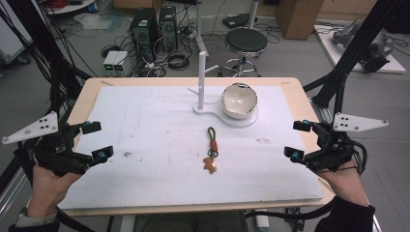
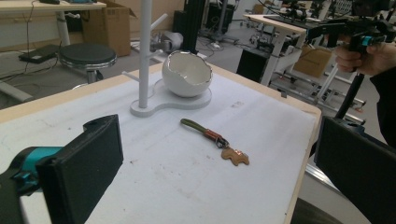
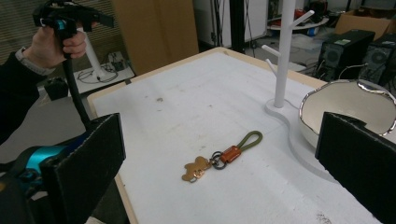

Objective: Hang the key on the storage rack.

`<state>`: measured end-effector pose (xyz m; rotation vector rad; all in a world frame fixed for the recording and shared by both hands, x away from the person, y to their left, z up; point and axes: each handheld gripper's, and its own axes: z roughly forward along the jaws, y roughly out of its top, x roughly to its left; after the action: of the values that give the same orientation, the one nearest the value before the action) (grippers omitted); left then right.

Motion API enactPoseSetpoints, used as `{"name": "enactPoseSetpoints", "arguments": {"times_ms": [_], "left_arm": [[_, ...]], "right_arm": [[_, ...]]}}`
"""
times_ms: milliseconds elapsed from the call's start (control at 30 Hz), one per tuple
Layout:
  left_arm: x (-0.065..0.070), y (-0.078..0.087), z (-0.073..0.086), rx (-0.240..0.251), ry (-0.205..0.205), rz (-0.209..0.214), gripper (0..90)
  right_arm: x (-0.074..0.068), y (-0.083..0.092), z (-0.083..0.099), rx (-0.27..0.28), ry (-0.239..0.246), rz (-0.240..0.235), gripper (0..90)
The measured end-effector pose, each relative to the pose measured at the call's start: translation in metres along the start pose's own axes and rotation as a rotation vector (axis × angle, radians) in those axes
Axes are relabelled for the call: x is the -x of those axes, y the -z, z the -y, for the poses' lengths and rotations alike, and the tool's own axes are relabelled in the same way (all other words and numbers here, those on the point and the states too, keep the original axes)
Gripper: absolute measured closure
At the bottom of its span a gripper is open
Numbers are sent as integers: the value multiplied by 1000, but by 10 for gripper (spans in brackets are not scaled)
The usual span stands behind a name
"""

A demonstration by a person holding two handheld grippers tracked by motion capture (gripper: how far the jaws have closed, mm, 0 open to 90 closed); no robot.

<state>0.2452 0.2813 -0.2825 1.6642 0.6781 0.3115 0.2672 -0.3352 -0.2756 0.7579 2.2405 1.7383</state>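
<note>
A keychain (image 1: 211, 149) with a green loop, an orange band and a brown bear charm lies flat in the middle of the white mat (image 1: 145, 145); it is also the keychain (image 2: 215, 140) and the keychain (image 3: 222, 156) in the gripper views. Behind it stands a white branched stand (image 1: 201, 82) on a base shared with a white egg-shaped bowl (image 1: 239, 100). My left gripper (image 1: 95, 141) hovers open at the mat's left edge. My right gripper (image 1: 296, 140) hovers open at the right edge. Nothing is between either pair of jaws.
The mat covers a wooden table (image 1: 295, 89). Beyond the far edge stand a black stool (image 1: 245, 42), computer towers (image 1: 153, 26) and cables on the floor. Black frame poles (image 1: 355, 43) rise at both sides.
</note>
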Motion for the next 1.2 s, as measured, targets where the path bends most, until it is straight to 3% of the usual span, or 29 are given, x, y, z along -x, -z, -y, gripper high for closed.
{"name": "enactPoseSetpoints", "arguments": {"times_ms": [100, 433, 600, 633, 700, 967, 1200], "left_arm": [[-1, 0, 1, 3, 3, 0, 17], [-3, 2, 2, 8, 13, -3, 17], [-3, 3, 5, 12, 18, -6, 17], [-3, 4, 5, 10, 16, -7, 17], [0, 7, 7, 11, 18, -16, 17], [7, 14, 12, 8, 9, -40, 17], [9, 16, 14, 6, 5, -50, 17]], "right_arm": [[1, 1, 0, 23, -11, 18, 7], [0, -7, -3, 5, 2, 13, 7], [-2, -18, -12, -3, 36, 27, 7], [-3, -26, -15, 1, 66, 20, 7], [-2, -38, -17, -12, 80, 0, 7], [13, -106, -21, -179, 66, -11, 7], [20, -155, -28, -222, 69, -6, 7]]}}
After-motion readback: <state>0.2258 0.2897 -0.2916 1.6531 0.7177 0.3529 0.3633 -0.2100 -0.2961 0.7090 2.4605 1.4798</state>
